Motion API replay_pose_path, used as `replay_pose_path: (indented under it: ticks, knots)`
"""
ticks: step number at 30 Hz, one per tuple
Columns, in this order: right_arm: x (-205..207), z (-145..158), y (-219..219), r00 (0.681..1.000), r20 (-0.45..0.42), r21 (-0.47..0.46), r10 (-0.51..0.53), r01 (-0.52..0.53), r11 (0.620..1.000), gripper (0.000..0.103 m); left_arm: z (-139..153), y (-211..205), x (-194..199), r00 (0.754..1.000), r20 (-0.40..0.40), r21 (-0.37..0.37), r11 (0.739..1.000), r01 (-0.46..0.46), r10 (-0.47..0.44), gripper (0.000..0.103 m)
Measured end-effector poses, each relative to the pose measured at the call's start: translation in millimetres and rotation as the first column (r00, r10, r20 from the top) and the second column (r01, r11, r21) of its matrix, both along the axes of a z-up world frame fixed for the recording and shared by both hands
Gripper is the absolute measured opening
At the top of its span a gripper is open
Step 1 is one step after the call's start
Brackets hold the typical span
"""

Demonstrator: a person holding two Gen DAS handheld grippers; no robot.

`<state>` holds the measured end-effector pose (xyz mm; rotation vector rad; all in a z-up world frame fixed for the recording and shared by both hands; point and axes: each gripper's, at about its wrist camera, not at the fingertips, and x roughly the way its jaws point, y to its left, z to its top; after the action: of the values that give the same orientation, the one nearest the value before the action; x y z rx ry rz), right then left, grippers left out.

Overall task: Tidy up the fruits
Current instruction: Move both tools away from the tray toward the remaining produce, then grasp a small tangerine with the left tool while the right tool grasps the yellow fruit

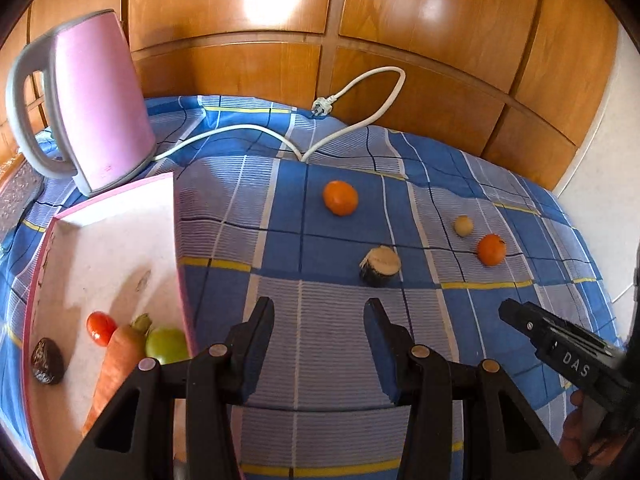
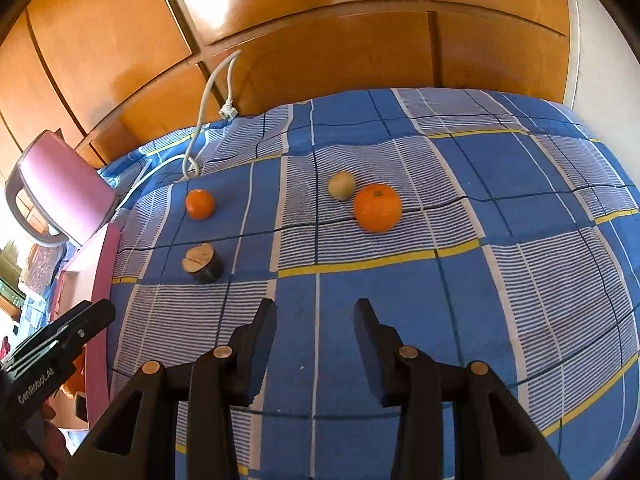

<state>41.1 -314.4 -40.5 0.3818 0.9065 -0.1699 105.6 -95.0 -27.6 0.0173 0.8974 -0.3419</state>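
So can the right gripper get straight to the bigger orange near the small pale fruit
Probably yes. The right gripper has open, empty jaws, and only bare checked cloth lies between it and the orange. The pale fruit sits just behind the orange, not in the way.

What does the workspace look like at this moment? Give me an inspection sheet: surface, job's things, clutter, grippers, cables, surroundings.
Surface: blue checked cloth, wrinkled near the far edge.
Job's things: pink tray holds a red tomato, a carrot, a green fruit and a dark wrinkled piece. Loose on the cloth: large orange, small orange, pale round fruit, dark-skinned cut piece.
Clutter: pink kettle beside the tray.
Grippers: left gripper and right gripper both open, nothing between the jaws.
Cables: white cord lies unplugged on the cloth.
Surroundings: wooden panelling behind.
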Motion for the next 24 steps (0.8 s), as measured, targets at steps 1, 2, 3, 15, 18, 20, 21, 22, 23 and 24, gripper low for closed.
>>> replay_pose_path:
  ticks: [1, 2, 3, 15, 18, 20, 21, 22, 23, 24]
  knots:
    - [1.3, -0.7, -1.6, 1.000, -0.002, 0.000, -0.002, 0.002, 1.000, 0.040, -0.6, -1.9, 3.1, 1.000, -0.002, 0.002, 1.000, -0.002, 0.002, 0.047]
    - [2.2, -1.4, -2.7, 1.000, -0.003, 0.000, -0.005, 0.005, 1.000, 0.041, -1.6, -4.2, 7.3, 1.000, -0.009, -0.001, 1.000, 0.000, 0.000, 0.047]
    - [4.0, -2.2, -4.8, 1.000, -0.005, 0.001, -0.008, 0.008, 1.000, 0.041, -2.3, -5.6, 10.7, 1.000, -0.013, -0.004, 1.000, 0.001, -0.001, 0.047]
    - [23.3, -4.4, -24.3, 1.000, -0.005, -0.015, -0.030, 0.030, 0.999, 0.041, -9.5, -31.7, 69.9, 1.000, -0.024, -0.024, 1.000, 0.016, -0.017, 0.047]
    - [27.1, -5.4, -28.0, 0.999, -0.004, -0.018, -0.033, 0.033, 0.999, 0.041, -12.8, -39.7, 88.2, 0.999, -0.035, -0.029, 0.999, 0.018, -0.019, 0.047]
    - [29.1, -6.4, -31.0, 0.999, -0.004, -0.021, -0.036, 0.036, 0.999, 0.041, -16.1, -46.9, 99.8, 0.999, -0.042, -0.021, 1.000, 0.021, -0.022, 0.047]
    - [29.8, -7.1, -32.7, 0.999, -0.005, -0.019, -0.039, 0.039, 0.999, 0.041, -18.1, -50.4, 105.2, 0.999, -0.045, -0.017, 1.000, 0.022, -0.023, 0.047]
    - [30.4, -7.9, -34.3, 0.999, -0.006, -0.019, -0.041, 0.041, 0.999, 0.041, -20.0, -52.8, 109.9, 0.999, -0.049, -0.011, 1.000, 0.022, -0.022, 0.047]
    - [30.9, -8.7, -36.1, 0.999, -0.008, -0.019, -0.043, 0.043, 0.999, 0.041, -22.5, -56.0, 115.5, 0.998, -0.056, -0.008, 1.000, 0.022, -0.023, 0.047]
    - [31.4, -9.4, -37.3, 0.999, -0.009, -0.020, -0.046, 0.046, 0.999, 0.041, -24.7, -58.2, 120.3, 0.998, -0.062, -0.011, 1.000, 0.021, -0.022, 0.047]
